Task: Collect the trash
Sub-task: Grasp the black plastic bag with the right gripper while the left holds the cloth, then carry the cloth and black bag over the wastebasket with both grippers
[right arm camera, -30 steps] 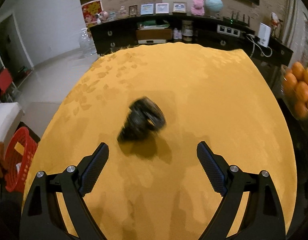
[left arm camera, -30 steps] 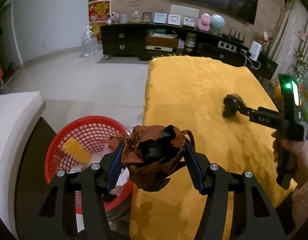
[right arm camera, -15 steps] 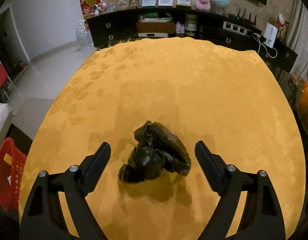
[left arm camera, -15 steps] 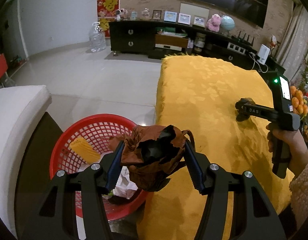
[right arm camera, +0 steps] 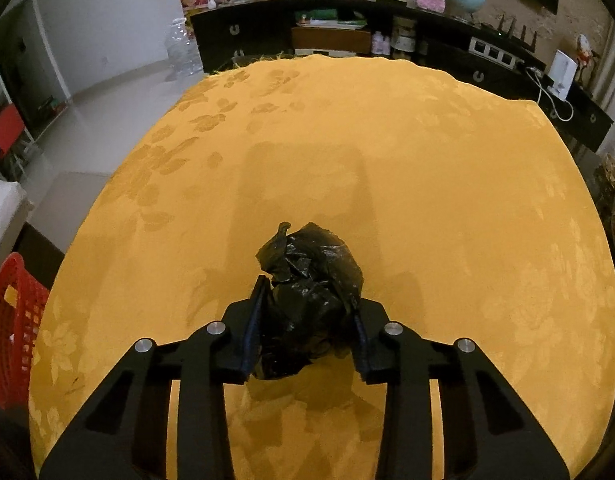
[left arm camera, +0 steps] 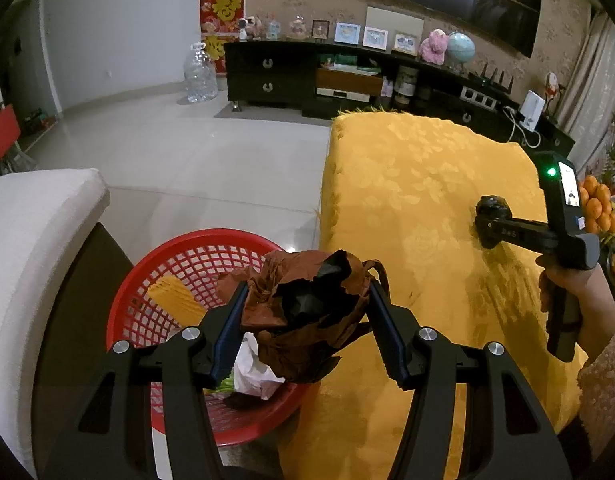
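Left gripper (left arm camera: 305,312): jaws partly closed, clamped on either side of a crumpled brown paper bag (left arm camera: 307,312); held in the air at the near left corner of the table, above the right part of the basket.
Right gripper (right arm camera: 307,308): jaws drawn in against both flanks of a black plastic wad (right arm camera: 309,280); wad apparently resting on the cloth, lift not yet evident.
Red basket (left arm camera: 147,280): on the floor, left of the table, near side; already holding a yellow item (left arm camera: 175,296) and white crumpled trash (left arm camera: 255,368).
Table (right arm camera: 347,152): yellow floral cloth, otherwise bare in the right wrist view.
Step in hand: likely two at once, brown bag ready for dropping, black wad just being gripped.
Next move, left: a small shift further left to centre over the basket opening, then opening of the jaws.
Next move, right: firm squeeze, lift clear of the cloth, carry left and near toward the basket.
Risk: slippery plastic sliding out of the pads; bag catching the basket rim.
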Available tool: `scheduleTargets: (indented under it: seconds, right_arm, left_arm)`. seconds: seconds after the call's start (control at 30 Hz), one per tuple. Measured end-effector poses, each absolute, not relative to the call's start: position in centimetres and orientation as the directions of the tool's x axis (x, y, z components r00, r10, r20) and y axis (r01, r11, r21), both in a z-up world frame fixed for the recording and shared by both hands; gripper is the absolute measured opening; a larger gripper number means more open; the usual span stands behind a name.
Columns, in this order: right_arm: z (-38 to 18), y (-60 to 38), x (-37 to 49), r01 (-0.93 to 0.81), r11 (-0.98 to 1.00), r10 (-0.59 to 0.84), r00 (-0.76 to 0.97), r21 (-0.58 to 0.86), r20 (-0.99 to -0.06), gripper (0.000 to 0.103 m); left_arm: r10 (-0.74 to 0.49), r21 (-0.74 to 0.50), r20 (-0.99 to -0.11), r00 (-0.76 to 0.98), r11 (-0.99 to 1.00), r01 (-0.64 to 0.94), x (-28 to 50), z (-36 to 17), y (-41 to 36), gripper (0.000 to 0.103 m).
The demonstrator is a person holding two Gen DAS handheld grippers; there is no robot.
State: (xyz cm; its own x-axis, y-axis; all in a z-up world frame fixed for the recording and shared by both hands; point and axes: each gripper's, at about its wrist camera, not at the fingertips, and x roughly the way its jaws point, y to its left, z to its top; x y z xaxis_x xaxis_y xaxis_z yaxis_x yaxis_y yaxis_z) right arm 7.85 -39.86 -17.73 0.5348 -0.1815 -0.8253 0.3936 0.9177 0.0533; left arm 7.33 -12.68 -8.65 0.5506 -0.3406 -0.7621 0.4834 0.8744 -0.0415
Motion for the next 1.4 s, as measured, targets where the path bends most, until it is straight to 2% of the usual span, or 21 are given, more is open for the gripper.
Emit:
scheduleTargets:
  seconds: [0.73, 1.4]
  right_arm:
    - [-7.0, -31.3, 0.3, 0.264, 0.963, -0.155, 0.712, 0.057, -0.685, 0.035]
    - [-3.2, -24.7, -1.2, 0.139, 0.989, -0.072, 0.771, 0.056, -0.633, 0.035]
  left_arm:
    - [-0.352, -0.048, -0.686, 0.637, 0.895, 0.443, 4.0, -3.6, -9.7, 0.056]
    - [-0.291, -0.047, -0.660, 0.692, 0.936, 0.349, 2.2, -1.4, -5.2, 0.056]
